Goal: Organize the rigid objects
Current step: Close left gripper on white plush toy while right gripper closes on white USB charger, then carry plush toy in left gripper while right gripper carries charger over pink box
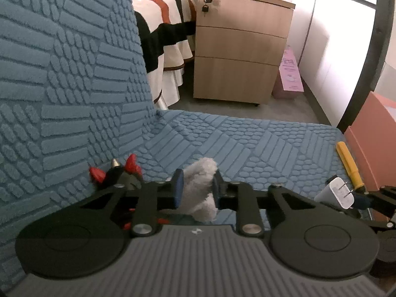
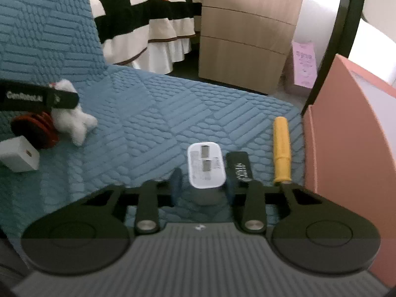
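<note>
Two grippers work over a blue textured sofa cushion [image 2: 153, 113]. Counted items: two white plug adapters, one plush toy, one yellow-handled tool, one black flat bar, one red-and-black spiked toy, one red-and-black disc-shaped object.

The left gripper [image 1: 196, 189] has its fingers closed onto the grey-white plush toy [image 1: 200, 185], which fills the narrow gap between the blue pads. In the right wrist view the same plush toy [image 2: 71, 116] lies on the seat under the left gripper's black finger [image 2: 39, 99]. The red-and-black spiked toy [image 1: 118, 170] sits against the sofa back, partly hidden behind the left gripper's linkage.

The right gripper [image 2: 201, 186] has its fingers around the two-pin plug adapter [image 2: 206, 168], pins facing up; the blurred pads lie close beside its body, and firm contact cannot be told. The black flat bar [image 2: 238, 165] lies just beside the adapter, its printing unreadable. The yellow-handled tool [image 2: 281, 148] lies near the pink box [image 2: 346, 128]; its working end is hidden behind the gripper.

A second white adapter [image 2: 19, 157], cube-shaped, rests at the left edge, touching the red-and-black disc-shaped object [image 2: 34, 131], which is partly covered.

Beyond the sofa stand a three-drawer wooden cabinet [image 1: 237, 57], a striped bedspread [image 1: 163, 24] and a pink carton [image 1: 289, 74].
</note>
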A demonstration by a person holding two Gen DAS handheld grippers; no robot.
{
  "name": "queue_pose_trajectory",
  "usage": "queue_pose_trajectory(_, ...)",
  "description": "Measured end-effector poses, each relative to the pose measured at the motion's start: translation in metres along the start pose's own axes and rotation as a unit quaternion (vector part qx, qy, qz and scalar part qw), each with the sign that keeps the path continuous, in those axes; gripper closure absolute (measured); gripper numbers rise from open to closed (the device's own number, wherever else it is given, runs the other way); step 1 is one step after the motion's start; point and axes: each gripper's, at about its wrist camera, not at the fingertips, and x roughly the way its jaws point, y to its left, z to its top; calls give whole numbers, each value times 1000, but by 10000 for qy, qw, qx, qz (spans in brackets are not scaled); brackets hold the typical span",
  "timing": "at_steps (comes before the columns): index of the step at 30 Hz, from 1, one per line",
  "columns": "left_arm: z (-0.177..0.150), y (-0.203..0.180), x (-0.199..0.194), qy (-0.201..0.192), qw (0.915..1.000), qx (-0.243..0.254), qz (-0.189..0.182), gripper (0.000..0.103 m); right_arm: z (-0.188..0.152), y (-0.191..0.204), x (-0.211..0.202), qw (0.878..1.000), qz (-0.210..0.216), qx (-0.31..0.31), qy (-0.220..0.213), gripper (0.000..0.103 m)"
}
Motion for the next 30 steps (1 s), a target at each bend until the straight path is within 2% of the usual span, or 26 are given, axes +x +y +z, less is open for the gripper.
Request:
queue_pose_trajectory(5,2,0,-7,-79,9999,-6,108,83,-1,-3,-4,10000,-3,60,46,73)
queue_pose_trajectory(9,4,5,-20,-175,9997,-191,-6,88,-1,0,-13,10000,44,84,-28,73)
queue_pose_trajectory(19,-6,3,-64,-415,9968,-562,-384,88,-13,4,-45,9994,230,259,-44,73)
queue_pose_trajectory(24,-21,-2,-79,-314,9944,-788,-637,88,-19,1,-63,9982,275,522,97,73)
queue_pose_trajectory(30,-36,-9,-91,-126,9921,-897,-869,88,-27,4,-87,9980,276,555,138,73)
